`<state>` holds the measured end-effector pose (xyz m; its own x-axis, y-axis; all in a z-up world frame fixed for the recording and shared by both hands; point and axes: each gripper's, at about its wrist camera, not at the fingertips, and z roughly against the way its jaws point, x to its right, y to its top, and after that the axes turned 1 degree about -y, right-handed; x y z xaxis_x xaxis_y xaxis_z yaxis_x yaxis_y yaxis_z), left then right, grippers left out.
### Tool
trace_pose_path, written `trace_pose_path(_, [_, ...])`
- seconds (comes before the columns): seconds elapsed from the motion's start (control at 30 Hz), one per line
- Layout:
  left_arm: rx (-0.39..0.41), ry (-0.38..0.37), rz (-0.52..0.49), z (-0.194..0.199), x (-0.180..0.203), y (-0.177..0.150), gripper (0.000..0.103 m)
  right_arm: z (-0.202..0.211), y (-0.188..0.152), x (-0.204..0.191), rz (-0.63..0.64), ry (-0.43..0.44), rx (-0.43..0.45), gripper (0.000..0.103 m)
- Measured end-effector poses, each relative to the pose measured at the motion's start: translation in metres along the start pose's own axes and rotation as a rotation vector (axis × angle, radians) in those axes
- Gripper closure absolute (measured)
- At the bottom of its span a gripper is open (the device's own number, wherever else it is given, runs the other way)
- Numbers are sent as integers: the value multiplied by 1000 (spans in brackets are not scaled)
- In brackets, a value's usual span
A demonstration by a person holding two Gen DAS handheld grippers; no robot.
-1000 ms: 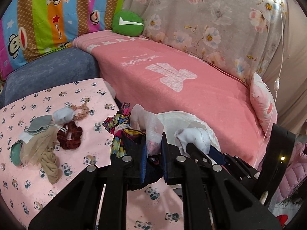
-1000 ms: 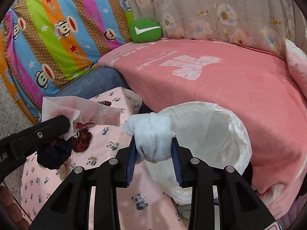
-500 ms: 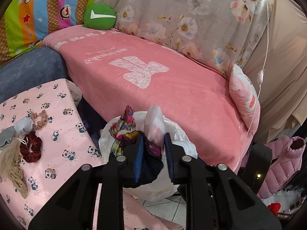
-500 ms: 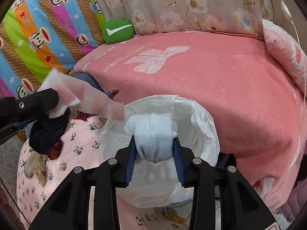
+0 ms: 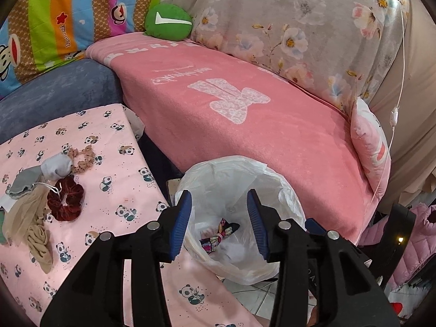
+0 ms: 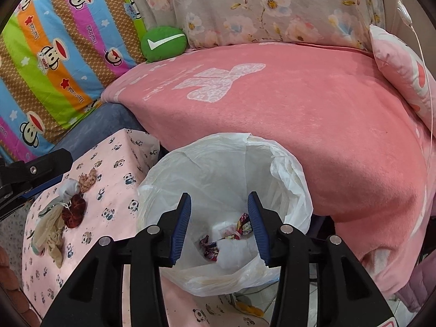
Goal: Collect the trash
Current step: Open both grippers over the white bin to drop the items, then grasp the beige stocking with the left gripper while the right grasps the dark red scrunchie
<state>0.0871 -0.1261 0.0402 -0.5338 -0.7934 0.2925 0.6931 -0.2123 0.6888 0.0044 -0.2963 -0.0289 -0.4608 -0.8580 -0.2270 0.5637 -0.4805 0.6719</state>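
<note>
We are finishing a drop: both tools, the left tool (image 5: 219, 223) and right tool (image 6: 219, 226), are spreading empty over the bin bag (image 6: 288, 185), scraps lying inside, so next we are reaching left for the scrunchie (image 5: 65, 203) on the counter (image 5: 114, 169).

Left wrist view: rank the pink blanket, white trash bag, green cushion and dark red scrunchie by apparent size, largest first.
1. pink blanket
2. white trash bag, though it sits nearest the camera
3. green cushion, farthest away, so it looks smaller than it likely is
4. dark red scrunchie
</note>
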Motion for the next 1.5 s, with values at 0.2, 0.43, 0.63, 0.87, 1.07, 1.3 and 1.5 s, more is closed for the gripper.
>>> trace_pose_path(0.2, [3, 15, 22, 5, -12, -7, 63, 1, 0, -8, 13, -5, 2, 60])
trace_pose_path(0.43, [5, 38, 51, 10, -27, -13, 63, 2, -1, -21, 40, 5, -5, 60])
trace_pose_path(0.63, [4, 55, 80, 15, -43, -18, 63, 2, -6, -33, 58, 14, -14, 59])
trace_pose_path(0.87, [6, 75, 117, 23, -60, -26, 62, 5, -9, -51, 90, 28, -14, 59])
trace_pose_path(1.07, [13, 104, 149, 33, -78, -33, 54, 7, -14, -69, 124, 47, -23, 59])
trace_pose_path(1.3, [15, 156, 218, 44, -111, -45, 44, 8, -23, -97, 170, 75, -36, 54])
trace_pose_path(1.5, [17, 202, 288, 54, -146, -56, 39, 7, -32, -126, 219, 104, -50, 54])
